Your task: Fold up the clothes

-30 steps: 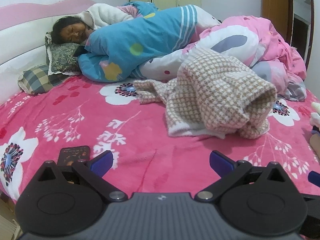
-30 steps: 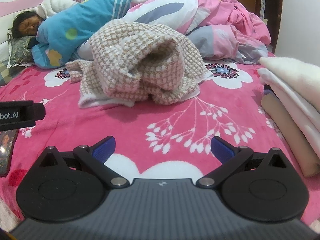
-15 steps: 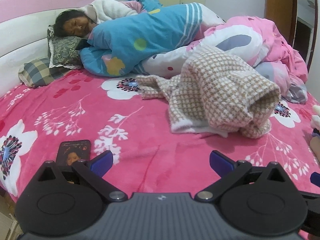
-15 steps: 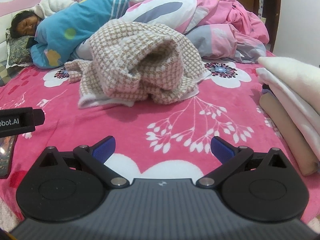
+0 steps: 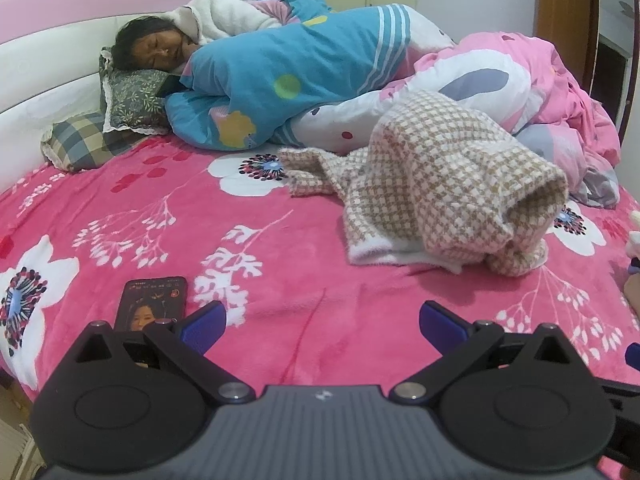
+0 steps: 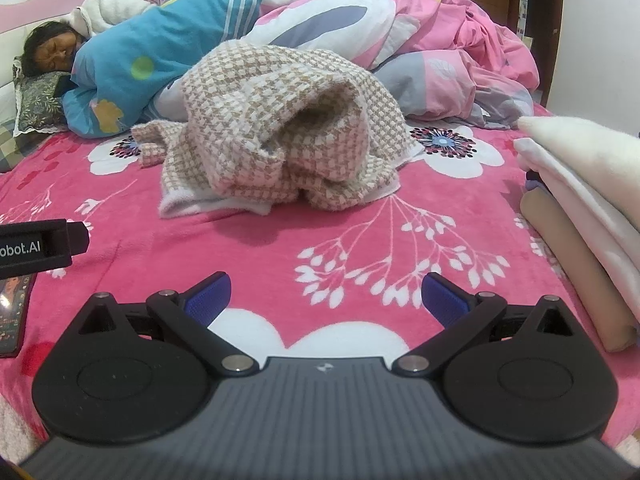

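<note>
So the big picture: the bed (image 5: 168, 240) with the hot pink flowered blanket fills both views, a person lying under the blue quilt (image 5: 288, 92) at the far side, well clear of the work. Compared with a second ago the left wrist view has tipped and crept forward a bit, so more of the bed shows; the right view has barely shifted. Nothing on the bed has moved.

The checked sweater (image 6: 280, 128) sits in a crumpled heap mid-bed, leaning on the pink duvet (image 6: 440, 40), untouched. A folded stack (image 6: 580, 184) lies at the right edge, so I'd guess this one is next.

Phone (image 5: 154, 304) lies just beside the left claw (image 5: 322, 320), which is spread wide and empty. The right claw (image 6: 326, 296) is the same, gaping with nothing in it. Both are well short of the sweater, so to me this is just the approach.
</note>
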`<state>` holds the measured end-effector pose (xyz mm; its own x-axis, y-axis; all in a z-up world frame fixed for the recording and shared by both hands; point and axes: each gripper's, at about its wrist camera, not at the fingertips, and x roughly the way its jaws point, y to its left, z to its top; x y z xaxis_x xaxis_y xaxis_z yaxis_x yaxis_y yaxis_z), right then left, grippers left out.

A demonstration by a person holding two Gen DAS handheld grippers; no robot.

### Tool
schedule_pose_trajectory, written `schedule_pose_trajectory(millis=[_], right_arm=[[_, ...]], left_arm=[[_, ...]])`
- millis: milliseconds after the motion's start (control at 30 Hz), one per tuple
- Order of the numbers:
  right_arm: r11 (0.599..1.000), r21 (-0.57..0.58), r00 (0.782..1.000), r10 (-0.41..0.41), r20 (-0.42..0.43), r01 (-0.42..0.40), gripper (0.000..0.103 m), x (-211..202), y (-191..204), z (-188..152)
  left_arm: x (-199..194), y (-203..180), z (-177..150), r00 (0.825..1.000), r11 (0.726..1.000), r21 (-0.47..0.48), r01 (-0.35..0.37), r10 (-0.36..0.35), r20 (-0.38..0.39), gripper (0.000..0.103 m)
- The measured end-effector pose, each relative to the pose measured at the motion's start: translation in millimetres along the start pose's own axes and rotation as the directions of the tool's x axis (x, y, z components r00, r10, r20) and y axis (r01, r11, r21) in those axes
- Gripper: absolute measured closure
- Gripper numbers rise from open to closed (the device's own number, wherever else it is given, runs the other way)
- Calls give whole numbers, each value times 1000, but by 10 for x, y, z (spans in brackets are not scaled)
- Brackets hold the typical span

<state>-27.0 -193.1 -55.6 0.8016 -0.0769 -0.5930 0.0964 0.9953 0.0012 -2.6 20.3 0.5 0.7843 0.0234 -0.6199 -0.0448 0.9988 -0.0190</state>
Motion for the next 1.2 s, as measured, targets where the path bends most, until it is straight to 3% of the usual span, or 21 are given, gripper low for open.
schedule_pose_trajectory(millis=[1200], right_arm=[[1000, -1, 1000, -5, -7, 5, 1, 25, 30, 14]], left_arm=[[21, -10, -27, 1000, 1000, 13, -12, 12, 6, 0]])
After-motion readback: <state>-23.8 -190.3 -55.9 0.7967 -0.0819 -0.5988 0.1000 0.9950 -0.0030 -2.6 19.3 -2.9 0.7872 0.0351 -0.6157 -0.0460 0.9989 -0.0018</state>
